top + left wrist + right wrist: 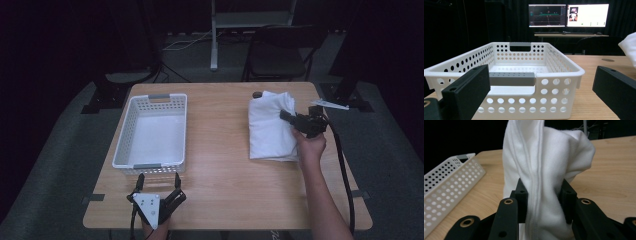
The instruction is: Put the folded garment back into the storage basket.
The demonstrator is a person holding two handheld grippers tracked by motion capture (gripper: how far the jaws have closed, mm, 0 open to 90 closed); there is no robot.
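A folded white cloth (270, 127) lies on the right half of the wooden table (220, 150). My right gripper (289, 120) is shut on its right edge; in the right gripper view the white cloth (544, 170) bunches up between the two black jaws, lifted into a ridge. A white perforated basket (152, 132) with grey handles stands at the left, with nothing inside. My left gripper (158, 184) rests near the table's front edge just in front of the basket (506, 75), jaws wide apart and holding nothing.
A dark chair (280, 55) and a desk leg (214, 35) stand beyond the table's far edge. Two lit monitors (569, 15) sit on a far desk in the left gripper view. A small dark disc (257, 94) sits by the cloth's far corner.
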